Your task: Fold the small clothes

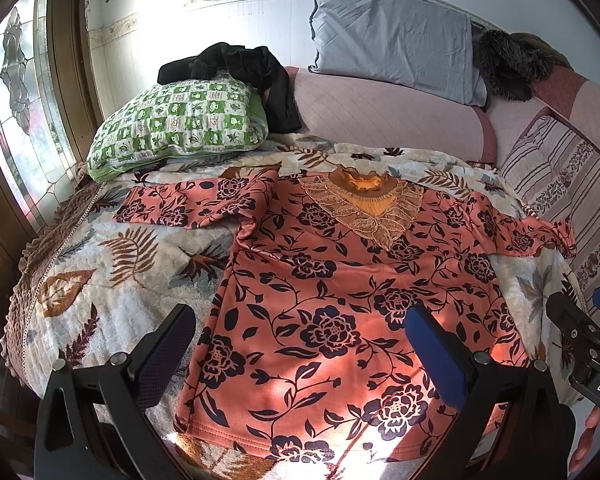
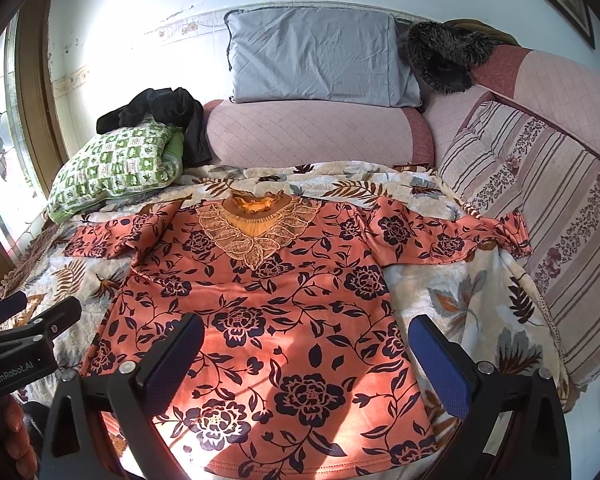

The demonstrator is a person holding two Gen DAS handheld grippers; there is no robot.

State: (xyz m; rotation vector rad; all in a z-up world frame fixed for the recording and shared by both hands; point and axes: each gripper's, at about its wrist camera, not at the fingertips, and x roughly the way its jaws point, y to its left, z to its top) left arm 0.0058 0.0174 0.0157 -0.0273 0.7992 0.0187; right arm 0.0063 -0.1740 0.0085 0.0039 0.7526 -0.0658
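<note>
So the orange floral top (image 1: 340,300) is laid out flat, front side up, on the leaf-print blanket (image 1: 112,248), straight ahead of both grippers with the hem end nearest to them. The lace-trimmed collar (image 1: 364,204) is pointed away from the grippers, and both sleeves are spread out sideways; the left sleeve (image 1: 196,204) is a bit bunched near the shoulder, and the right sleeve (image 2: 452,236) runs out toward the striped cushion (image 2: 540,216).

The left gripper (image 1: 300,344) is held low over the hem area with its jaws spread wide and nothing clamped between them. Its blue-padded finger is seen above the shirt body, its dark finger over the shirt's left edge. The right gripper (image 2: 308,356) is posed the same way, spread wide and empty, hovering over the lower right part of the shirt. Whether either one is touching the fabric can't be told from these views.

Both grippers are held side by side, aimed forward along the bed. Fingertips of the person's hand (image 2: 16,428) can be made out beneath the left gripper's body.

Further ahead, beyond the collar, a pink bolster (image 2: 312,132) is lying across the bed with a grey pillow (image 2: 316,60) propped behind it. Ahead and to the left, a green checked pillow (image 1: 180,120) is topped with dark clothing (image 1: 240,68)
</note>
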